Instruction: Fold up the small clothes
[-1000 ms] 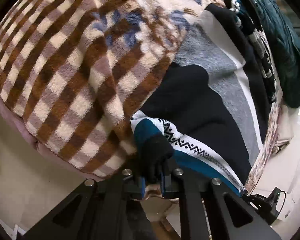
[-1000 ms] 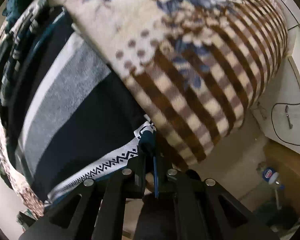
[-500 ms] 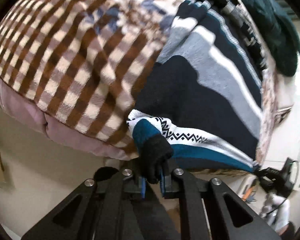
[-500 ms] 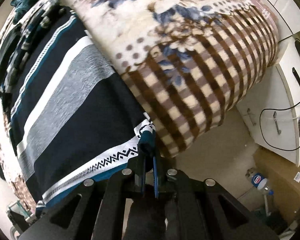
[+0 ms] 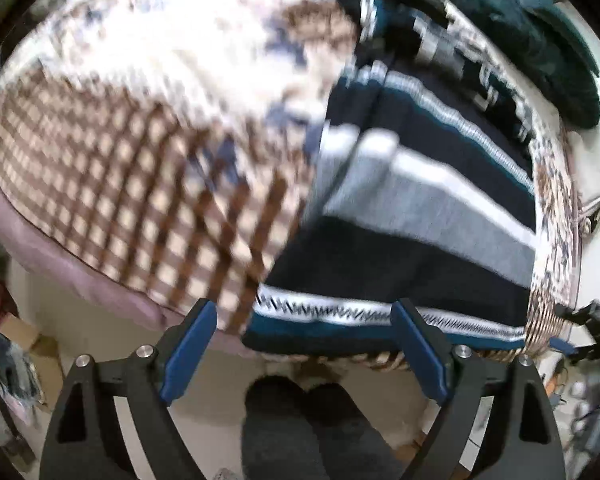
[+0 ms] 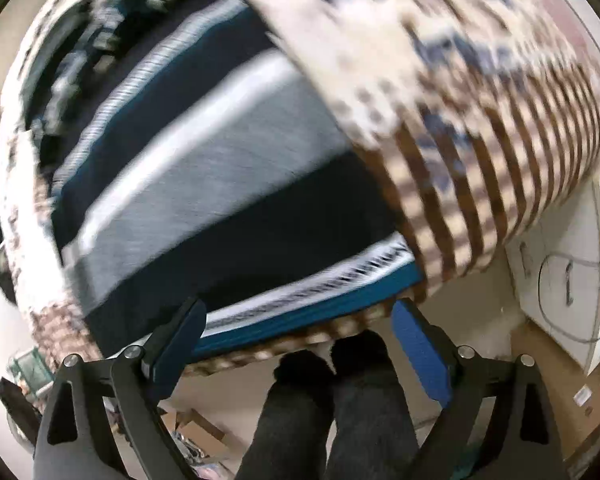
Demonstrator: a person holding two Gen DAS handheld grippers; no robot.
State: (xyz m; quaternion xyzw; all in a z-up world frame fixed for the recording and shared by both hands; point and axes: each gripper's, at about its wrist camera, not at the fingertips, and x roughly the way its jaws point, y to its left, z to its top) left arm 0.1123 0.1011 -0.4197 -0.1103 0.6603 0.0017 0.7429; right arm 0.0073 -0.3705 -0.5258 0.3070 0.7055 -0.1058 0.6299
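Lying flat on the blanket [image 5: 148, 184], striped sweater [image 5: 412, 248], zigzag-trimmed hem

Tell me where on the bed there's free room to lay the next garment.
Free patch: the checked and floral blanket beside the striped sweater, out to the bed's near edge and far side. Crowded: the strip beyond the sweater, where a patterned knit and a dark teal garment pile up. Both grippers' jaws stand open, holding nothing.
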